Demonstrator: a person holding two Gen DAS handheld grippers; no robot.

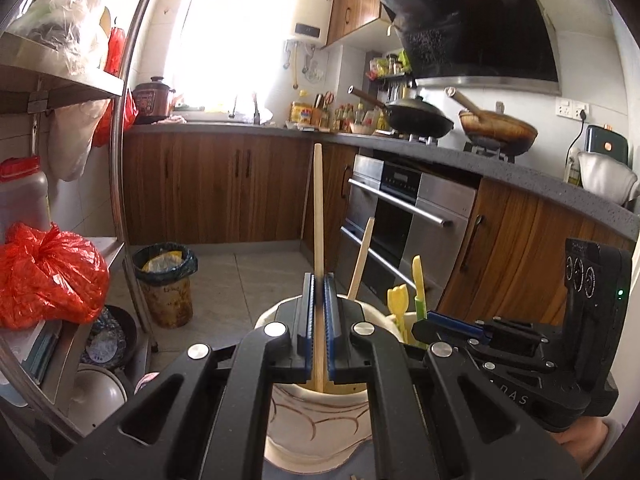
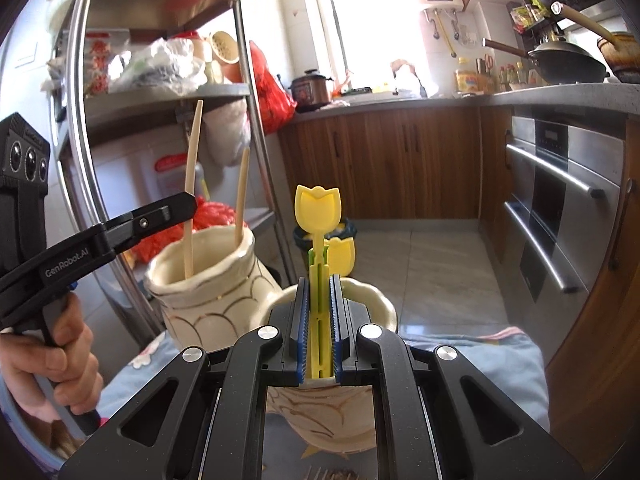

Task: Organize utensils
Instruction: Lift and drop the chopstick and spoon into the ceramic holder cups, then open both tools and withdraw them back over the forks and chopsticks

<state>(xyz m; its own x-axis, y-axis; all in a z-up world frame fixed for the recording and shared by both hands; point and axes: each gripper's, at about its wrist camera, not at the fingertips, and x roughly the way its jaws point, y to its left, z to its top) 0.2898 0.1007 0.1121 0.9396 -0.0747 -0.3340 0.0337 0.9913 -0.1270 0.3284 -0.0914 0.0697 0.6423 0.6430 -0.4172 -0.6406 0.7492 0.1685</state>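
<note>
A long pale wooden chopstick stands nearly upright, pinched between the blue-padded fingers of the left gripper, its lower end inside the mouth of a cream ceramic jar painted with brown arcs. A second wooden chopstick leans in the same jar, free of the fingers. Just to the right, the right gripper has its fingers closed narrowly on the slotted stem of a yellow plastic utensil with a tulip-shaped top, held upright over a cream ceramic mug with a loop handle. Another yellow tulip-topped piece and a green plastic piece stand in that mug behind it. Jar and mug sit side by side on a light blue cloth with a floral print. A hand grips the left gripper's handle. Beyond are a steel shelf rack, wooden cabinets, a steel oven and a lined waste bin on the tiled floor.
</note>
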